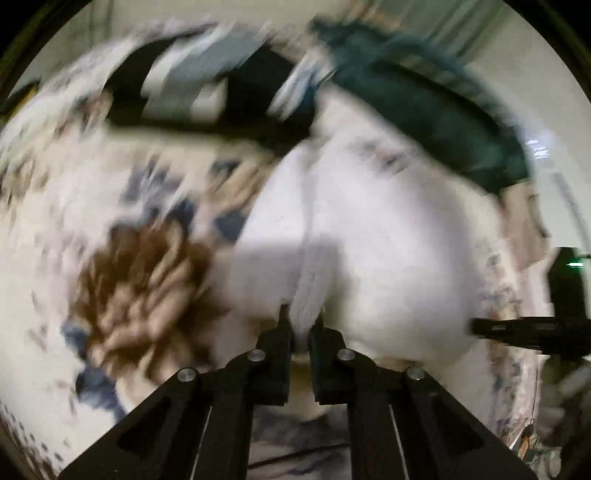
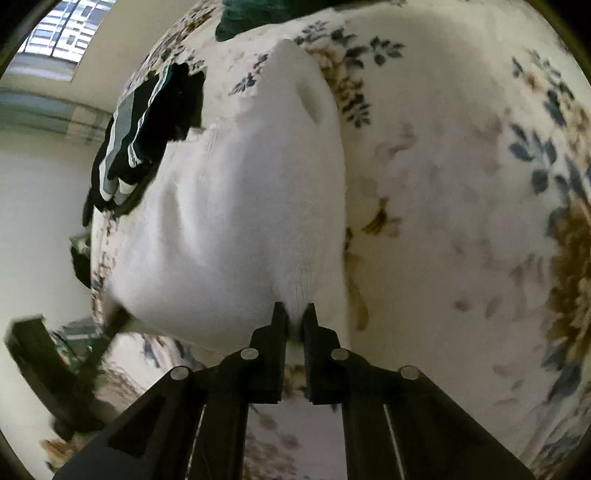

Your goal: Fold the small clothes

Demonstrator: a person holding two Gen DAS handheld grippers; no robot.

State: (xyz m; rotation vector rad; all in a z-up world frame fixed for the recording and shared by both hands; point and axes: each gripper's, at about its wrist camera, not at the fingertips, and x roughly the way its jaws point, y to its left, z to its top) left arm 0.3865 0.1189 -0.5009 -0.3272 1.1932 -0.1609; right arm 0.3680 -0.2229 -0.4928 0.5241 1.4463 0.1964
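In the left wrist view, heavily blurred, a flowered bedspread (image 1: 55, 229) is seen at the left, with a large brown bloom printed on it. Toward its far edge a black garment with pale stripes (image 1: 207, 88) is laid, and to the right of that a dark green garment (image 1: 436, 107). In the middle a white garment (image 1: 369, 229) is spread over the bedspread, and a ridge of its cloth is pinched between the closed fingers of the left gripper (image 1: 302, 325). At the right edge of this view the other black tool is glimpsed beside the white cloth.

In the right wrist view, a window (image 2: 62, 33) is seen at the upper left, above a pale wall. Next to it, near the bedspread's edge, the black striped garment is found, with the green one at the top. The white garment lies through the centre, a narrow part reaching away toward the far edge. Its near hem is clamped by the right gripper (image 2: 294, 319), whose fingers are drawn together on the fabric. To the right, bare flowered bedspread is shown.
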